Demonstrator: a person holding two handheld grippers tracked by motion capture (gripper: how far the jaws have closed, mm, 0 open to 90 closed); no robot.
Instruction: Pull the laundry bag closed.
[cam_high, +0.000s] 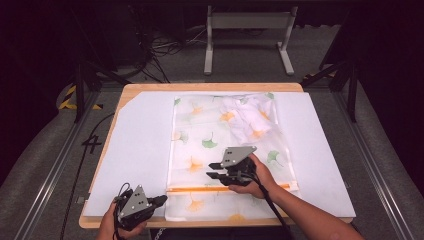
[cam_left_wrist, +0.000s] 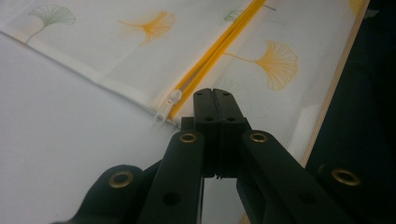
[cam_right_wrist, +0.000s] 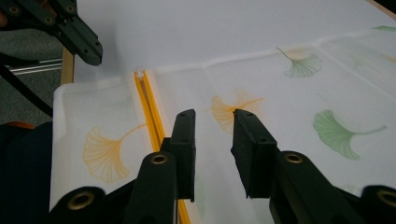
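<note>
A translucent white bag (cam_high: 220, 135) printed with orange and green ginkgo leaves lies flat on the table. An orange zipper (cam_high: 200, 189) runs across its near end. Bunched cloth (cam_high: 250, 117) sits inside at the far right. My left gripper (cam_high: 161, 200) is at the bag's near left corner. In the left gripper view it (cam_left_wrist: 214, 91) is shut with nothing between its jaws, just right of the clear zipper pull (cam_left_wrist: 169, 101). My right gripper (cam_high: 214, 170) hovers over the bag just beyond the zipper. It (cam_right_wrist: 214, 116) is open and empty, with the zipper (cam_right_wrist: 149, 102) to its left.
A white sheet (cam_high: 140, 140) covers the wooden table (cam_high: 150, 87), bare on both sides of the bag. The table's near edge is close behind my left gripper. A metal stand (cam_high: 247, 22) and cables (cam_high: 160, 50) are on the floor beyond the table.
</note>
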